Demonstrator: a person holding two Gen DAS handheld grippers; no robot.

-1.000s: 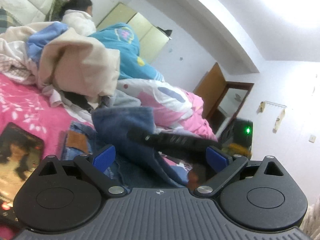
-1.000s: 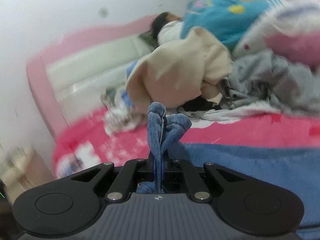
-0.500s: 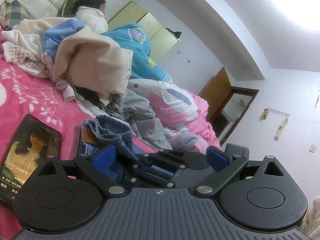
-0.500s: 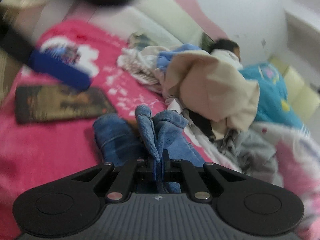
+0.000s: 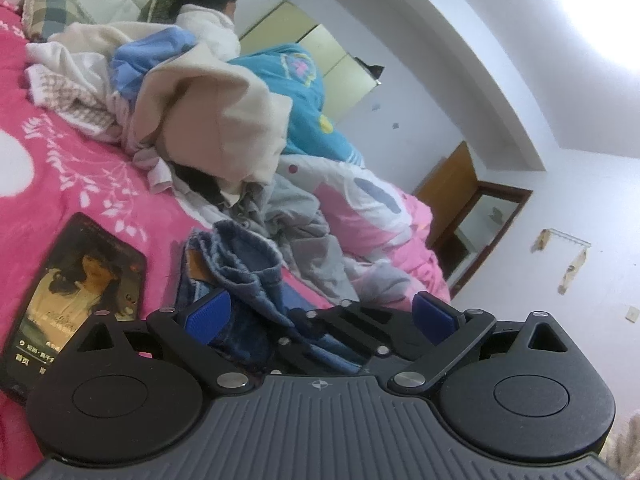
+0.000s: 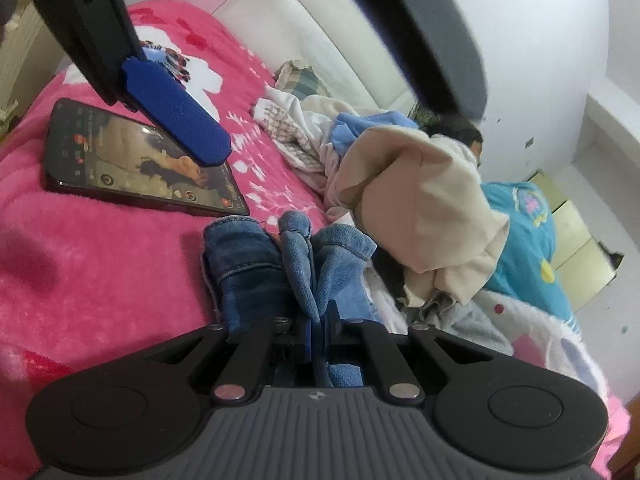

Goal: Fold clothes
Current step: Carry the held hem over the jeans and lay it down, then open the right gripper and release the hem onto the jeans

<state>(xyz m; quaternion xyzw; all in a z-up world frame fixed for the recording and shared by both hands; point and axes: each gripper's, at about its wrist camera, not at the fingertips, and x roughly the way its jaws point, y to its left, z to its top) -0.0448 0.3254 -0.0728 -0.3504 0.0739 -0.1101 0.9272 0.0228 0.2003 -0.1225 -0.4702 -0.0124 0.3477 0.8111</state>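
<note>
The bed (image 6: 100, 280), covered by a pink fleece blanket, carries at 2 o'clock in the right wrist view a heap of clothes (image 6: 420, 208), with a person (image 5: 208, 12) lying behind it. The folded jeans (image 6: 256, 276) lie in the middle of the bed, just beside a lit phone (image 6: 136, 164) at 10 o'clock. The right gripper (image 6: 318, 328) has its fingers clamped on a bunched edge of the jeans, while the left gripper (image 5: 320, 316) hangs above them with its blue fingers (image 5: 208, 316) wide apart, holding nothing.

Bright ceiling glare upper right; fisheye-bent edges; near foreground blurred.
</note>
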